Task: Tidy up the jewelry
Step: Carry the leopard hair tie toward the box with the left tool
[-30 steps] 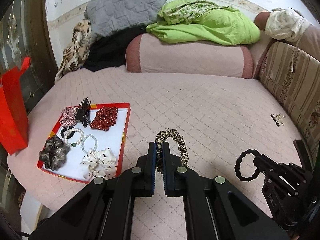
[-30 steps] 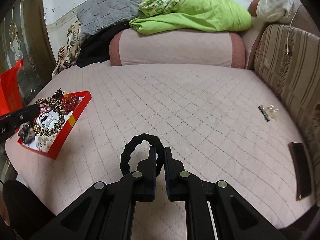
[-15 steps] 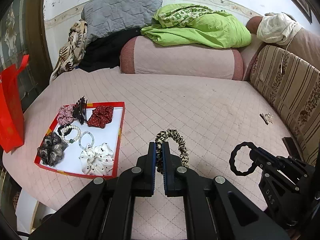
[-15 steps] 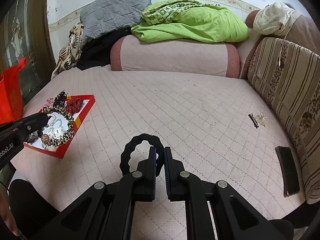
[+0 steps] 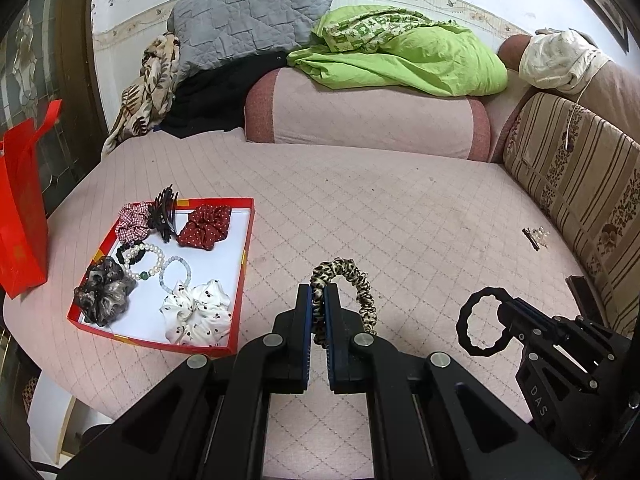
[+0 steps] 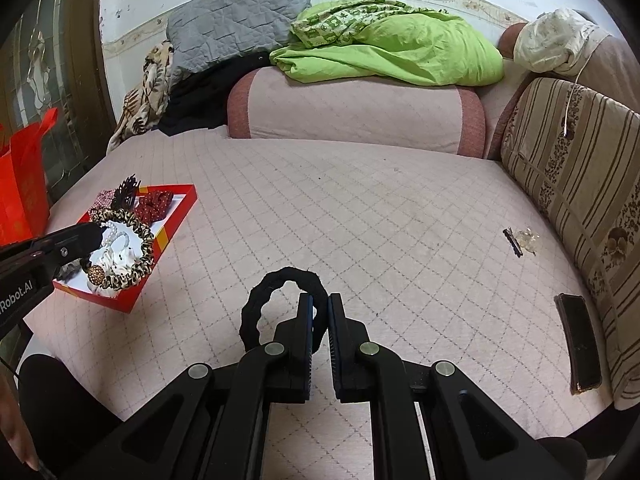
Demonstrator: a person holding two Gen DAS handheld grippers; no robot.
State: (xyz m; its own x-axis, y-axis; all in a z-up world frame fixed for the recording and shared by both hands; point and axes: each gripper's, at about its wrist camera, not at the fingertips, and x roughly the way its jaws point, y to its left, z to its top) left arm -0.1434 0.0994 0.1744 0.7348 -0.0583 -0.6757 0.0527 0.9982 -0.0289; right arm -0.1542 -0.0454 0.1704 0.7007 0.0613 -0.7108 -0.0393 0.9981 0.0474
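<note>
Bed [image 5: 400, 208] first: the pink quilted cover fills both views, and against the earlier frames more of its far side and the green blanket [image 5: 404, 60] behind shows, so both cameras have drawn back a little from the surface with their loads. That reads as the carry step: two hair ties lifted, neither dropped off yet.

Red tray [image 5: 248, 256] lies on the bed's left part, white inside, holding scrunchies, a dark claw clip and two bead bracelets (bottom right part looks free). Compared with a second ago it sits further left and smaller in the left view, not nearer.

Left tool [image 5: 319, 300] is pinched narrow on the leopard-print scrunchie [image 5: 352, 280]. The loop stands up from the tips and arcs over to the right; its long axis runs roughly away from the camera. In the right view it hangs in front of the tray's near corner, probably just short of it.

Right tool [image 6: 319, 308] is also narrow, clamped on the black scalloped hair tie [image 6: 276, 292]. That ring faces the camera, open centre visible, bulging left of the tips, well apart from the tray.

Small hair clip [image 5: 534, 236] lies loose near the striped cushion (left for later, I'd guess).
</note>
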